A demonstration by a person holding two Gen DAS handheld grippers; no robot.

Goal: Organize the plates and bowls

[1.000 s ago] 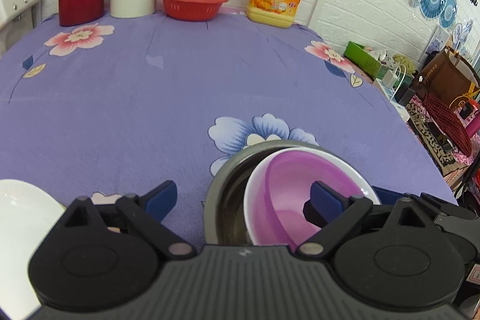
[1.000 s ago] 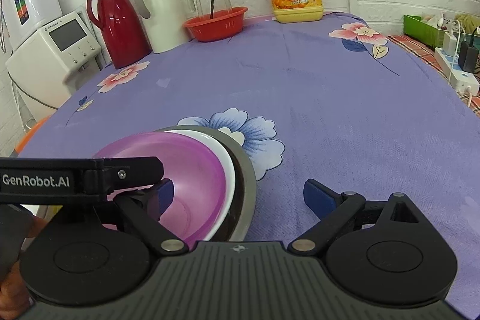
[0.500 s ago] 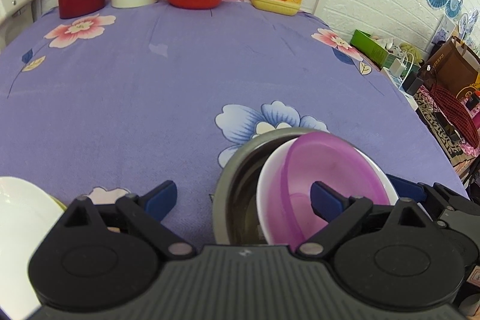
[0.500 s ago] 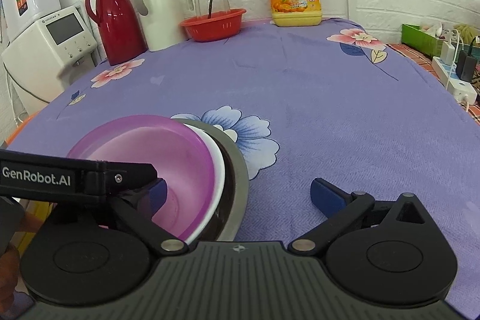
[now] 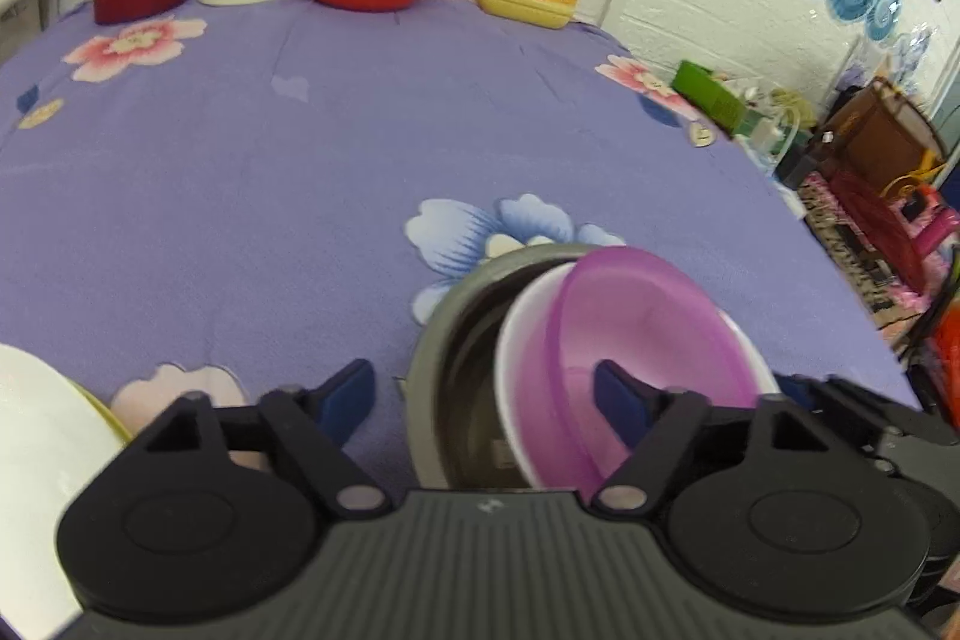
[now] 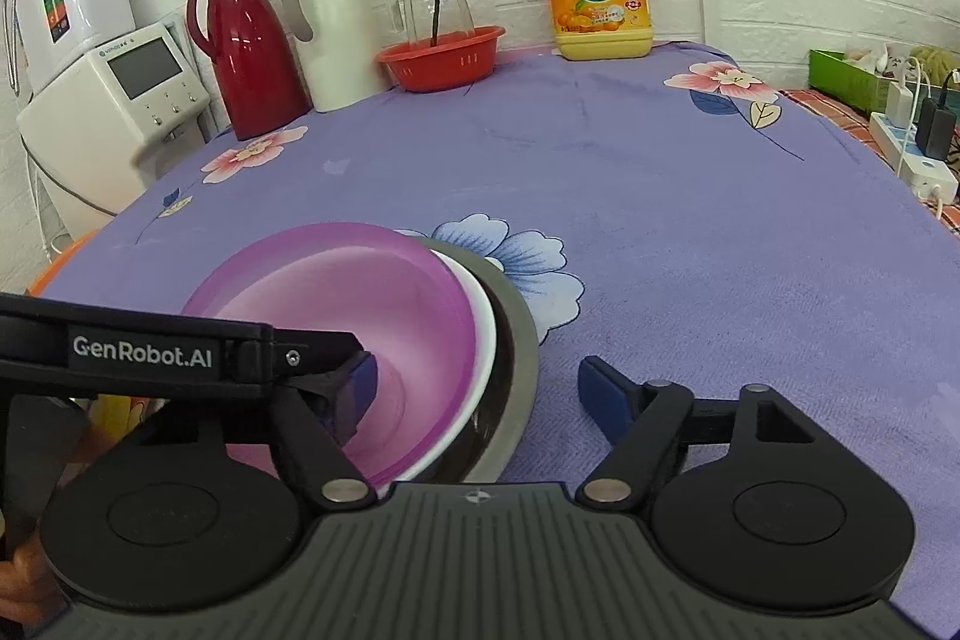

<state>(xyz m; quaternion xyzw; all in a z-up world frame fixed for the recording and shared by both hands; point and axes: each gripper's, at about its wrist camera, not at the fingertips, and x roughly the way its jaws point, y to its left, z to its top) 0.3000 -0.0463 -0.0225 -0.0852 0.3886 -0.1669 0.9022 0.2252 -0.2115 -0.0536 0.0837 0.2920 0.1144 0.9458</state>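
The purple bowl [image 5: 636,358] sits tilted in a white bowl [image 5: 516,340], nested in a metal bowl [image 5: 438,340] on the table [image 5: 300,172], mouth toward the left hand-held gripper [image 5: 486,394], which is spread wide, apparently holding nothing. The right hand-held gripper [image 6: 480,388] gapes empty, straddling the stack's rims.

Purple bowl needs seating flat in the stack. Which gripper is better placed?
Likely left. The left gripper is open with one finger already inside the tilted purple bowl. The right gripper is open, straddling the metal bowl rim instead.
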